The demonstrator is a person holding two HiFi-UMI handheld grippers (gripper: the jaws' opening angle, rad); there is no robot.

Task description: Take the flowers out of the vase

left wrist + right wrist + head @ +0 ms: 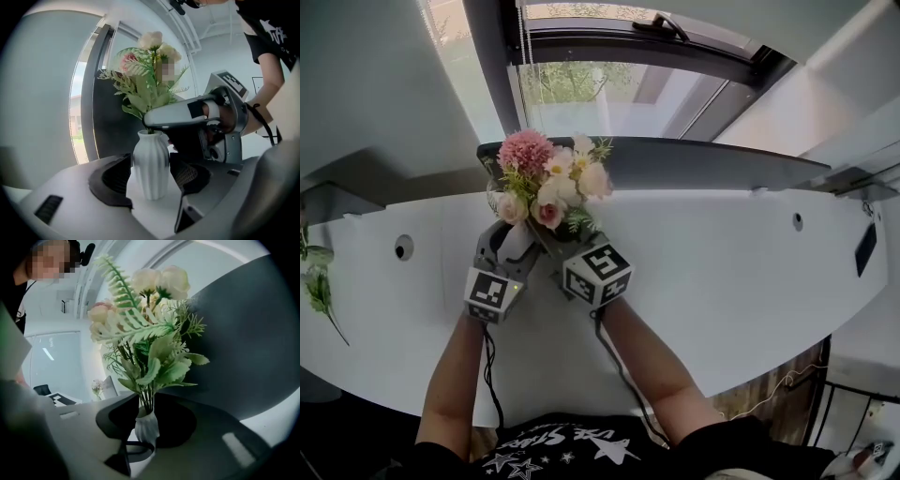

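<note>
White ribbed vase (151,164) stands upright on the white table (722,272) by the window, with the flowers (150,333) not yet out. Left gripper (152,182) is spread wide, 1 pad on either side of the vase body, evidently placed to steady it against tipping. Right gripper (146,414) is drawn narrow on the stems (147,401) just above the vase mouth, judged to be the hold for lifting; its firmness is unconfirmed

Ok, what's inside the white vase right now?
Only the flower stems, entering the white vase at its neck. The opaque wall hides how deep they go and whether anything else is inside.
</note>
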